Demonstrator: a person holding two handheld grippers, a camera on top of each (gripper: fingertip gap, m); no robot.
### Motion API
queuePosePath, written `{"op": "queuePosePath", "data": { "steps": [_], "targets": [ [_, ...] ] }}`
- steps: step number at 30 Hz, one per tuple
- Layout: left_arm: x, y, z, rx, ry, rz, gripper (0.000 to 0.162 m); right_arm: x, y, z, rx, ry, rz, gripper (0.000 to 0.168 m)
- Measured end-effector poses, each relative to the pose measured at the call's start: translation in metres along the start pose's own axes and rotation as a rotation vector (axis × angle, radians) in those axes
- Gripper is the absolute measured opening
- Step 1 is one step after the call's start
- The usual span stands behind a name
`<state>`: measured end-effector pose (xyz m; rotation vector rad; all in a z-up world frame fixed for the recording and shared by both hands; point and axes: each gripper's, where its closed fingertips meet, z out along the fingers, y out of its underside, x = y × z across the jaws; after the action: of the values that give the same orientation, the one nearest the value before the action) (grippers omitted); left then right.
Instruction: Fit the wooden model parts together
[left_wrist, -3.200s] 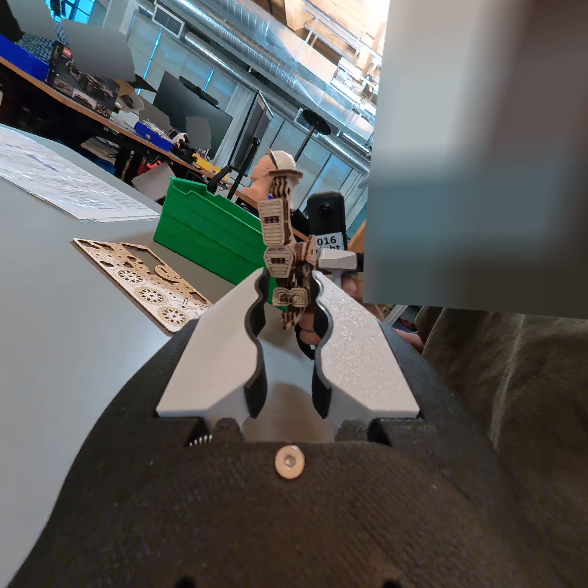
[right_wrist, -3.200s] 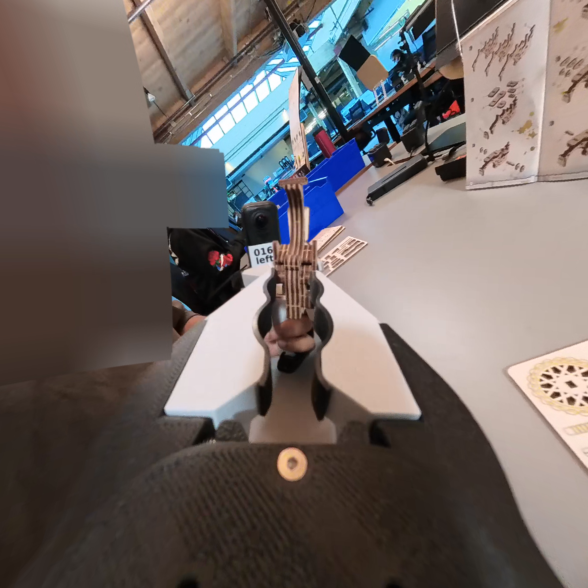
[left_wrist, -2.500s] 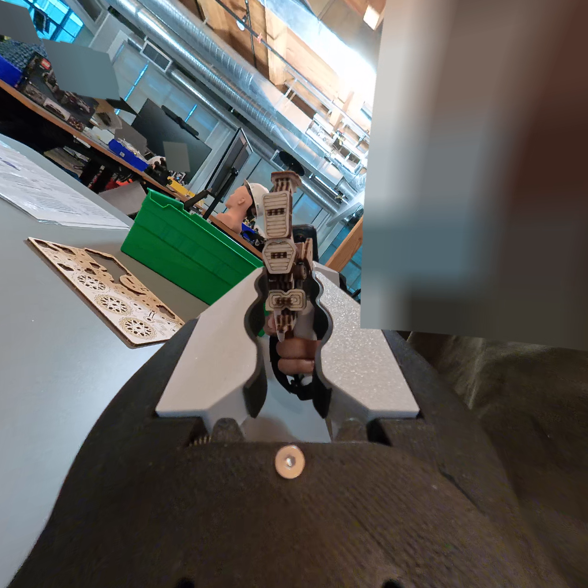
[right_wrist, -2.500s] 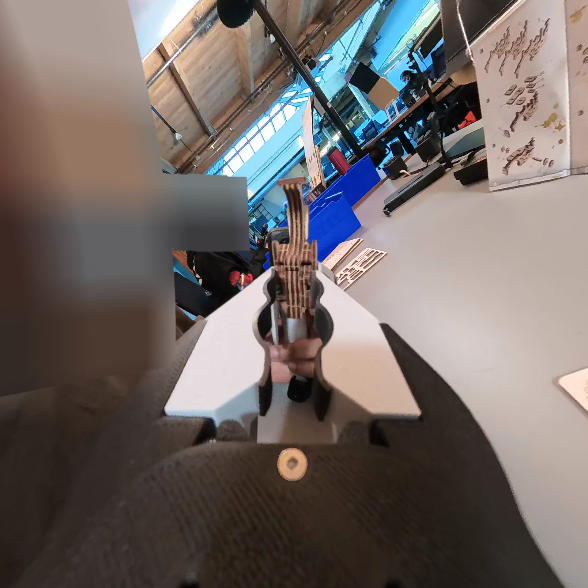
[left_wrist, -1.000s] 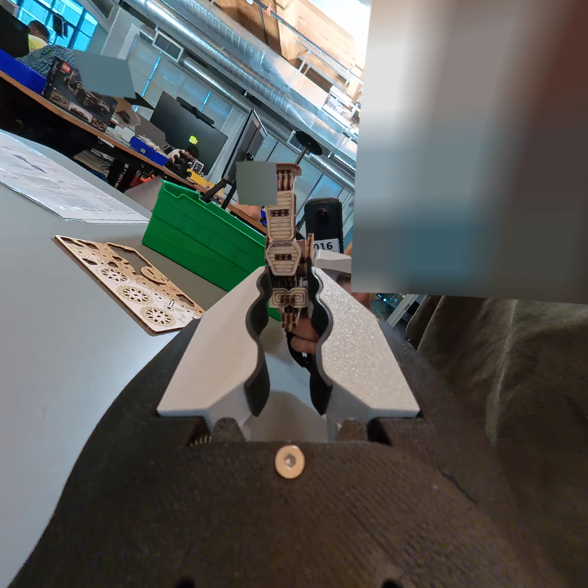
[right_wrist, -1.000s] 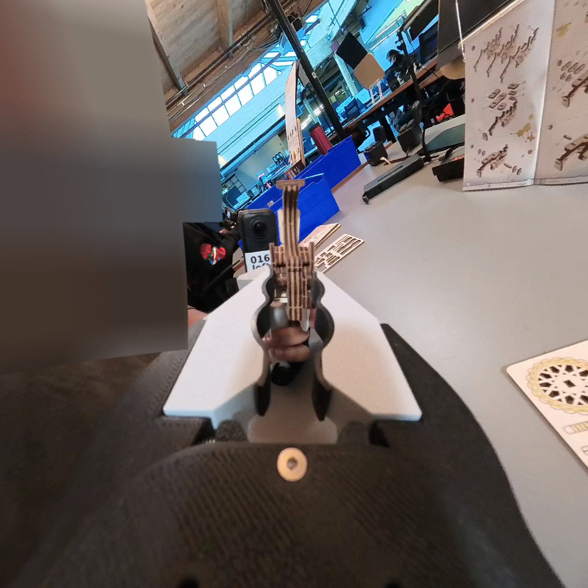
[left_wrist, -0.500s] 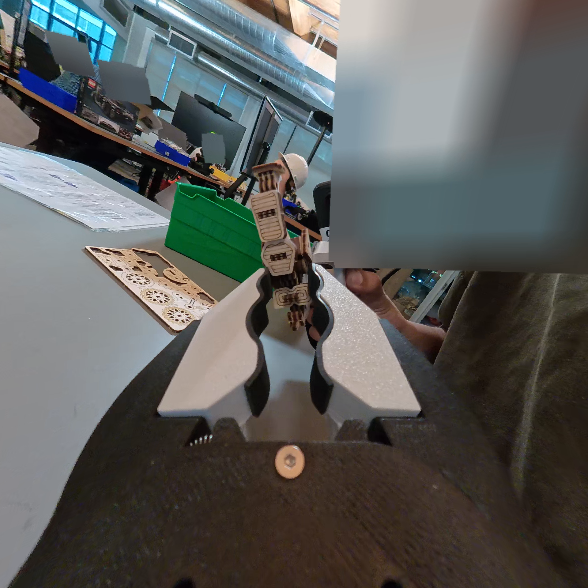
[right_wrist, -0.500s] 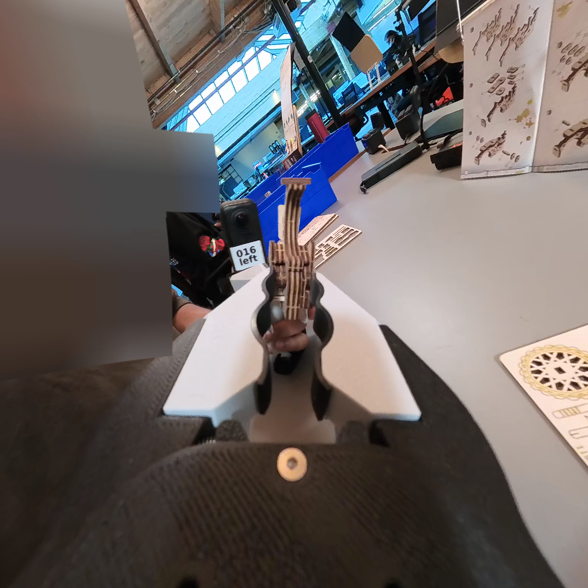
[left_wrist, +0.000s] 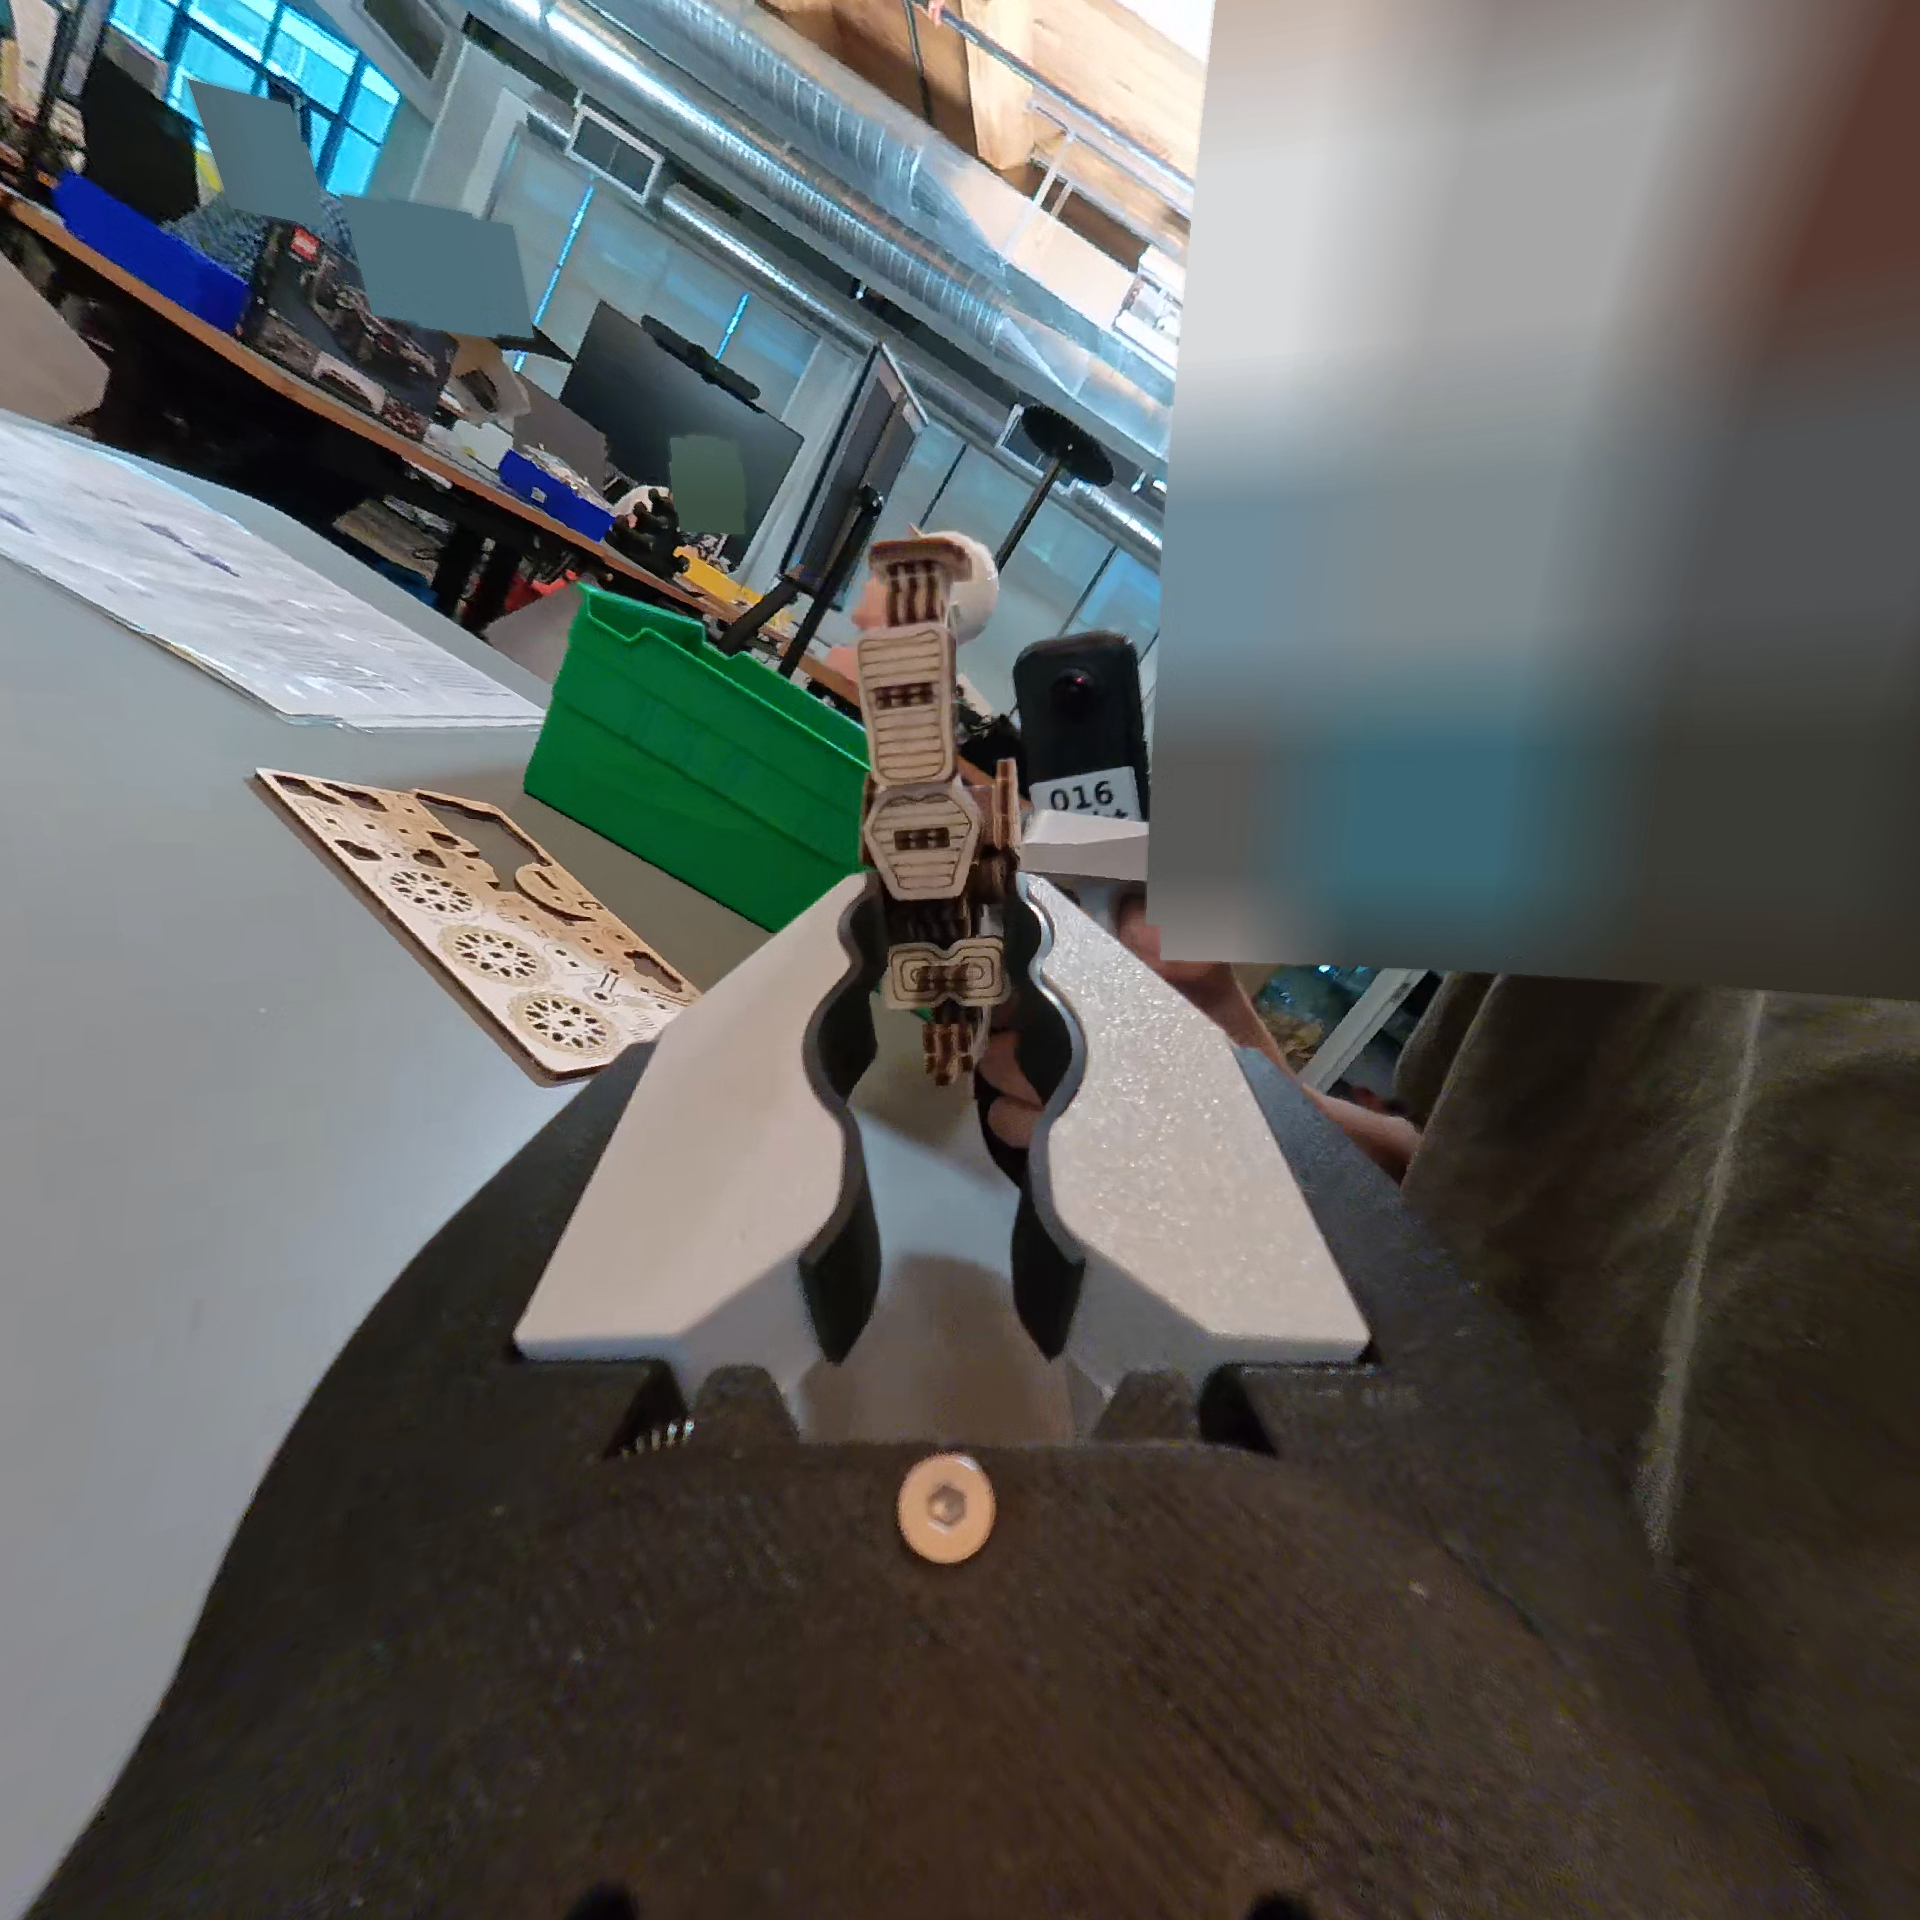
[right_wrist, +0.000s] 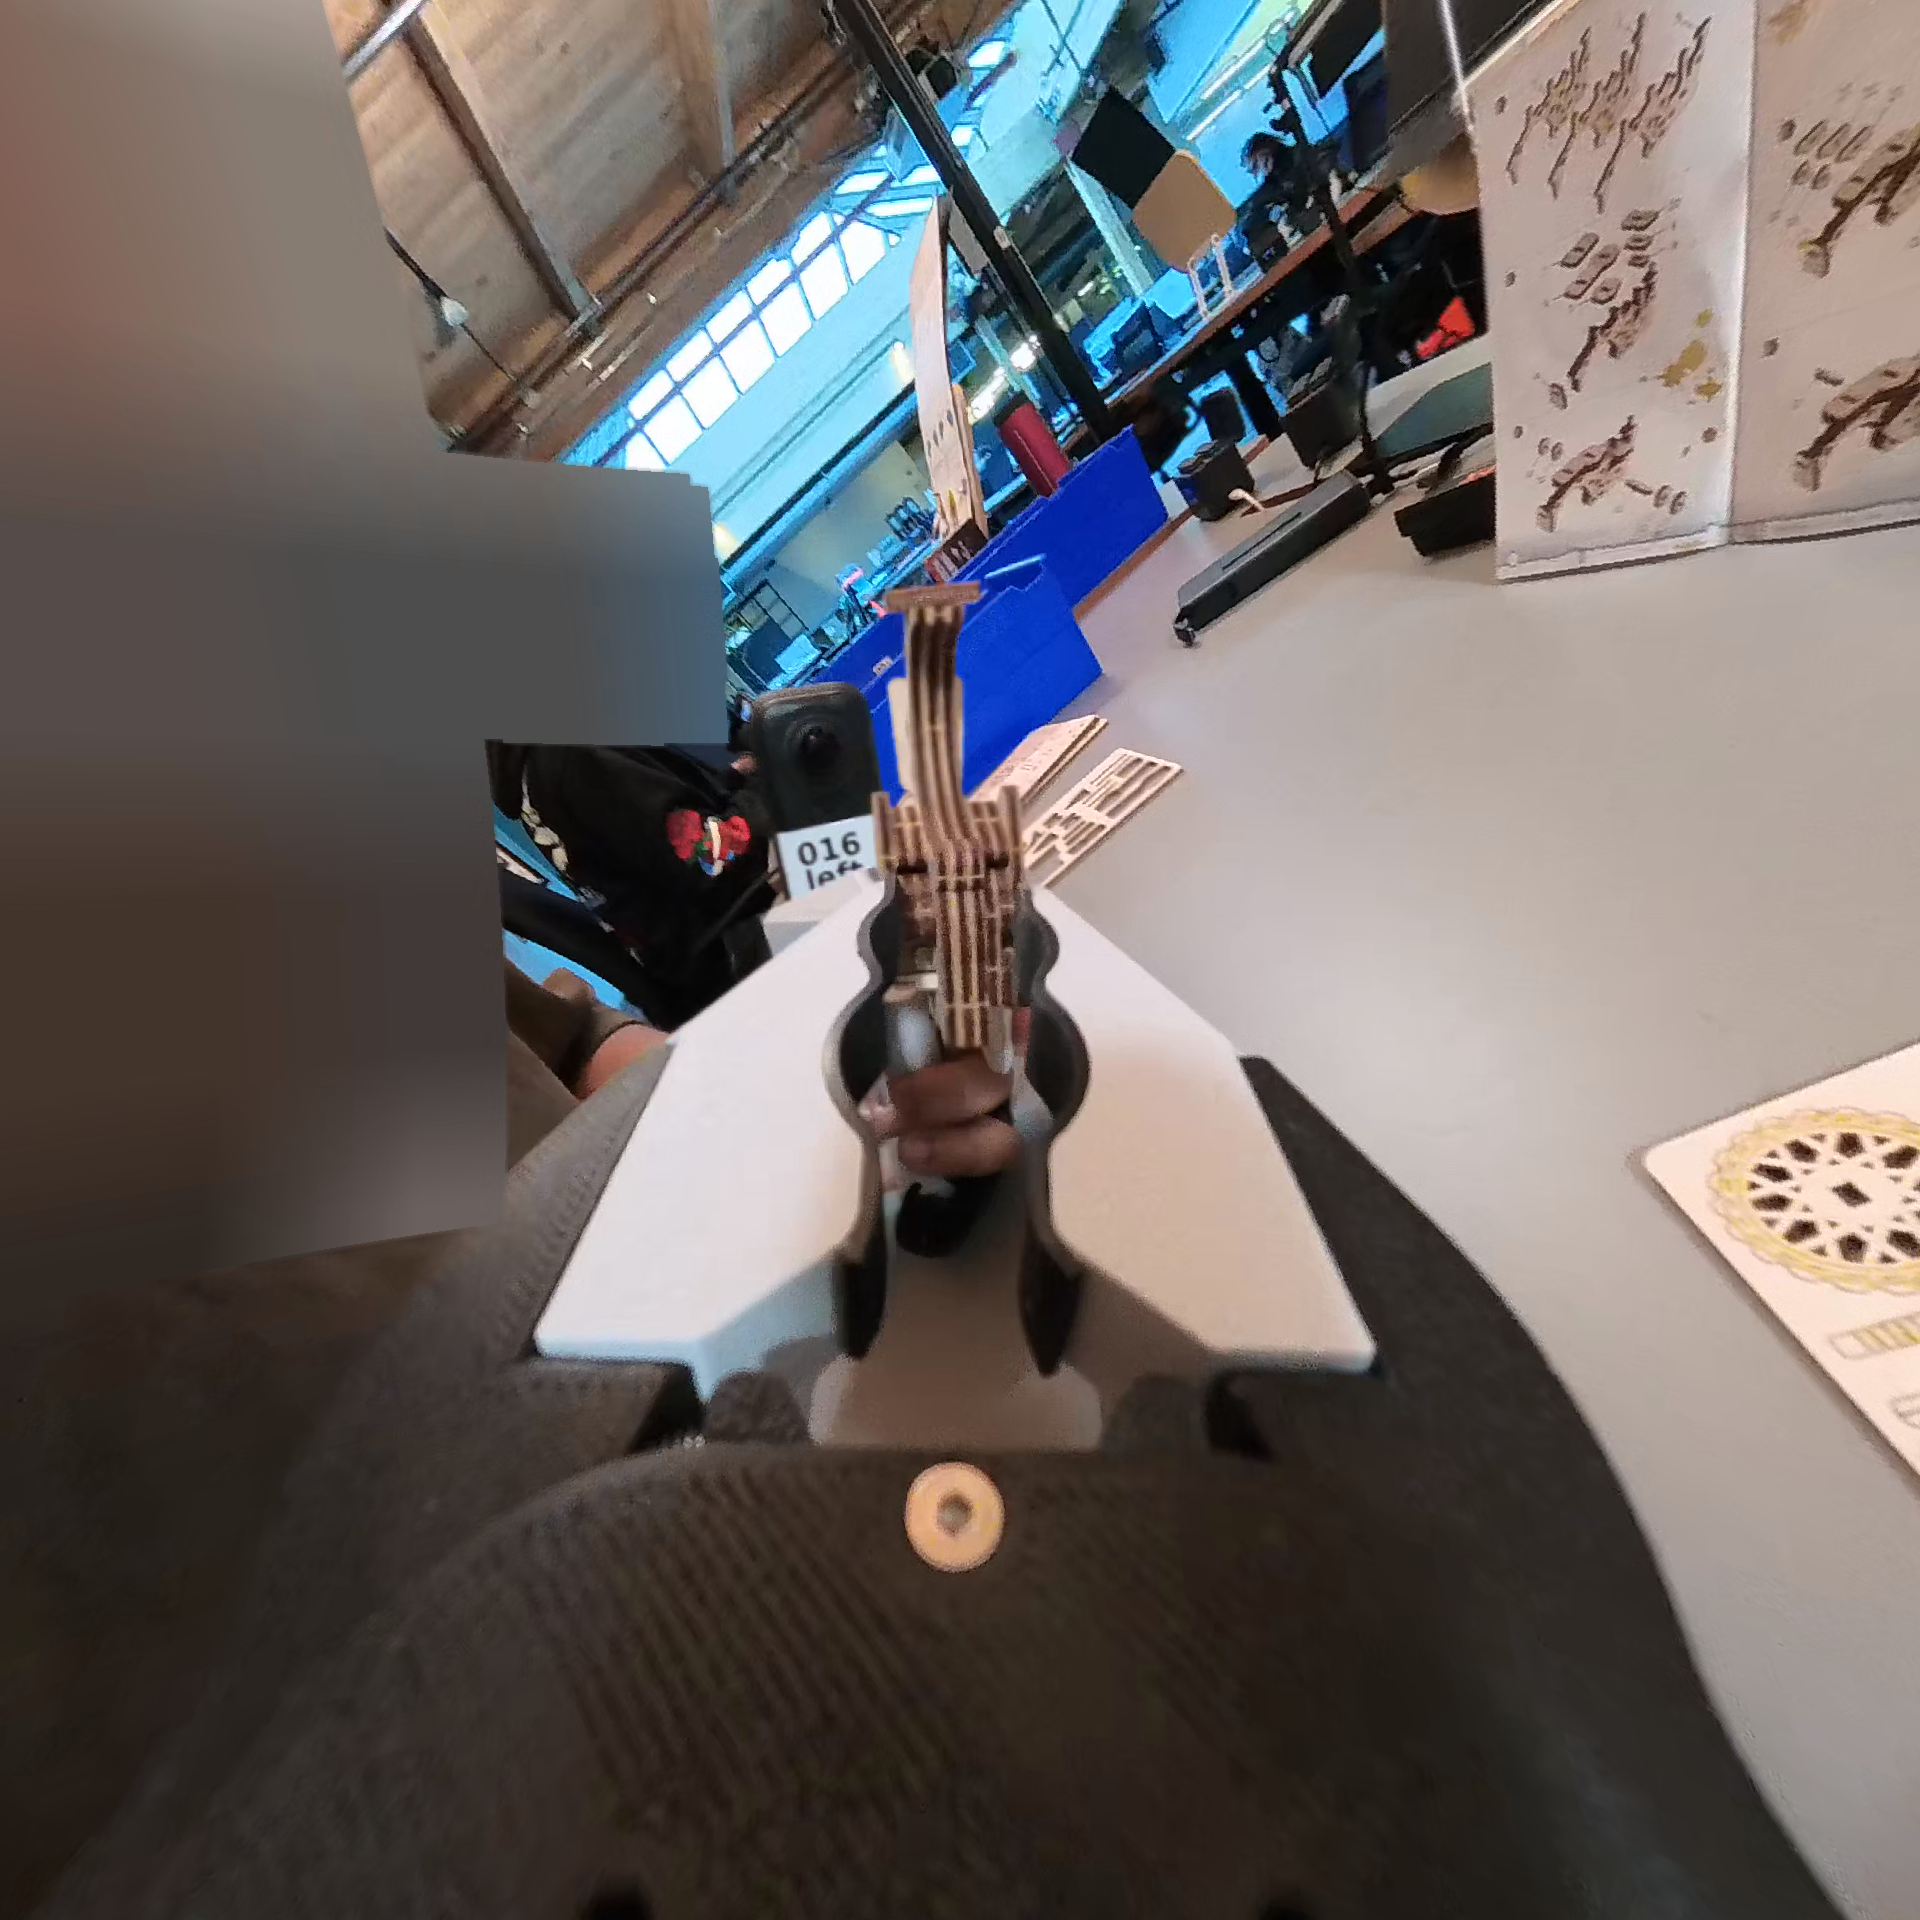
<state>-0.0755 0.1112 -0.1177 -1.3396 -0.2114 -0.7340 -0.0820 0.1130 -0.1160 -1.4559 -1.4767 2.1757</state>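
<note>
Left claw (left_wrist: 940, 951): closed on the wooden model (left_wrist: 920, 810), held upright above the counter (left_wrist: 208, 1039).
Parts sheet (left_wrist: 468, 914): flat, beside green bin (left_wrist: 707, 779).
Right claw (right_wrist: 951, 956): closed on the same model (right_wrist: 951, 883).

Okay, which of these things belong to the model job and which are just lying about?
In the job:
wooden model, clamped by left gripper and right gripper
wooden parts sheet
instruction sheet

Lying about:
green bin
blue bin
</note>
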Motion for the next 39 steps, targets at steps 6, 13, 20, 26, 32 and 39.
{"op": "queuePosePath", "data": {
  "steps": [6,13,20,26,32,39],
  "targets": [
    [-0.001,-0.003,-0.002,0.026,0.036,-0.089,0.021,-0.006,-0.001,0.001,0.004,-0.073,0.024,0.031],
    [0.001,-0.003,-0.003,0.022,0.067,-0.139,0.021,-0.003,0.001,0.001,-0.015,-0.069,0.012,0.019],
    [0.003,-0.003,-0.003,0.022,0.076,-0.133,0.021,-0.006,0.002,0.000,-0.053,-0.045,-0.043,0.019],
    [0.008,-0.005,-0.002,0.030,0.120,-0.139,0.021,-0.011,0.000,-0.001,-0.090,-0.023,-0.140,0.019],
    [0.010,-0.011,-0.010,-0.040,0.250,-0.190,0.030,-0.024,-0.005,-0.001,-0.035,0.015,-0.418,0.019],
    [0.013,-0.020,-0.020,-0.062,0.295,-0.030,0.051,-0.031,-0.010,-0.012,0.004,-0.015,-0.620,0.019]
  ]
}}
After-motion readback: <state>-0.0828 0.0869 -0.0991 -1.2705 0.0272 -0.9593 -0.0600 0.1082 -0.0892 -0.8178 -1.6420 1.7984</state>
